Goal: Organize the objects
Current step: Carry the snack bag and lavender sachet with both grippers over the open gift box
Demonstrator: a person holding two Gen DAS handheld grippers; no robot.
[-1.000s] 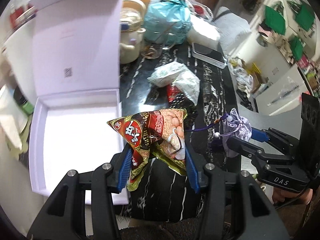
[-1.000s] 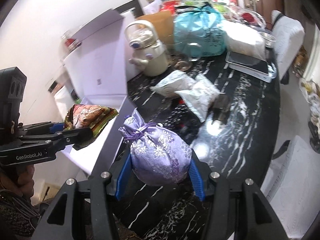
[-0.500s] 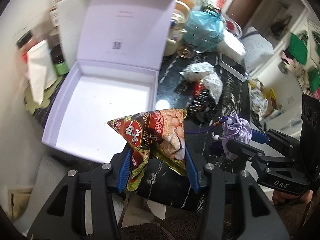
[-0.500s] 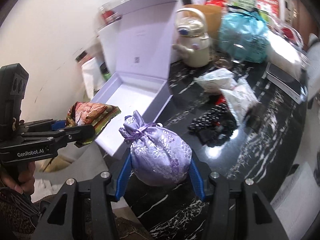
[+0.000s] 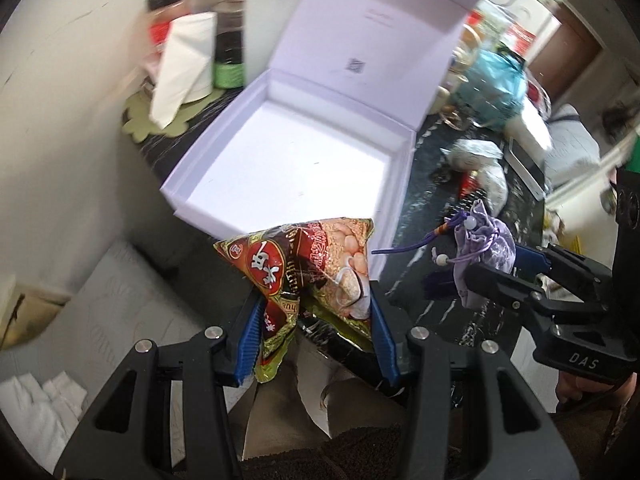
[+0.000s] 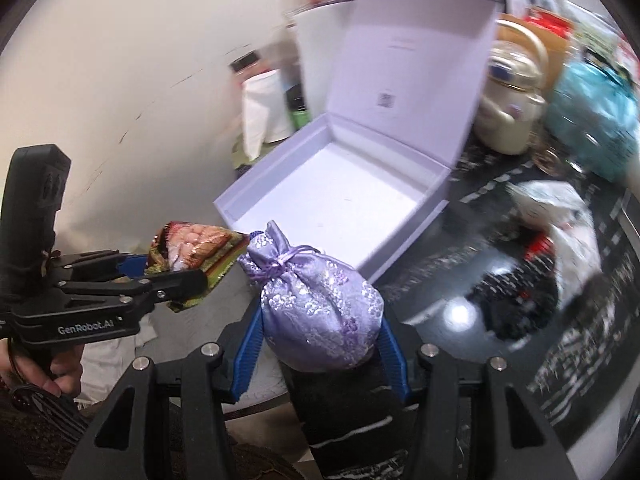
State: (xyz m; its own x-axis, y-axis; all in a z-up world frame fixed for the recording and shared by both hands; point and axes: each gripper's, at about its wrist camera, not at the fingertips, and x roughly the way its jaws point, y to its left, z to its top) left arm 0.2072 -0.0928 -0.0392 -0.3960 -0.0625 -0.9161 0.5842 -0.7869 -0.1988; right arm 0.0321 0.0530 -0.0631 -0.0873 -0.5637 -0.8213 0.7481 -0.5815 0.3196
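The left gripper (image 5: 316, 312) has its blue fingers (image 5: 250, 338) set moderately apart and clamped on the lower half of a snack packet (image 5: 308, 268), one finger pressing each side. The packet is a crinkly triangular thing, wide sealed edge up top running roughly left to right, narrowing down to a tail that hangs between the fingers, so its long axis is more or less upright. It's held in the air just in front of the near corner of the open white box (image 5: 404, 176), not inside it. Over on the right gripper (image 6: 322, 338), the fingers (image 6: 394, 356) are spread wider and squeezing a lavender drawstring pouch (image 6: 320, 312) around its fat bottom, with the tied neck pointing up and tilted left toward the packet. It also hovers at the near edge of the box, over the black marbled bench (image 6: 560, 340). The box lid stands open at the back, with a cream kettle (image 6: 508, 112) beside it.
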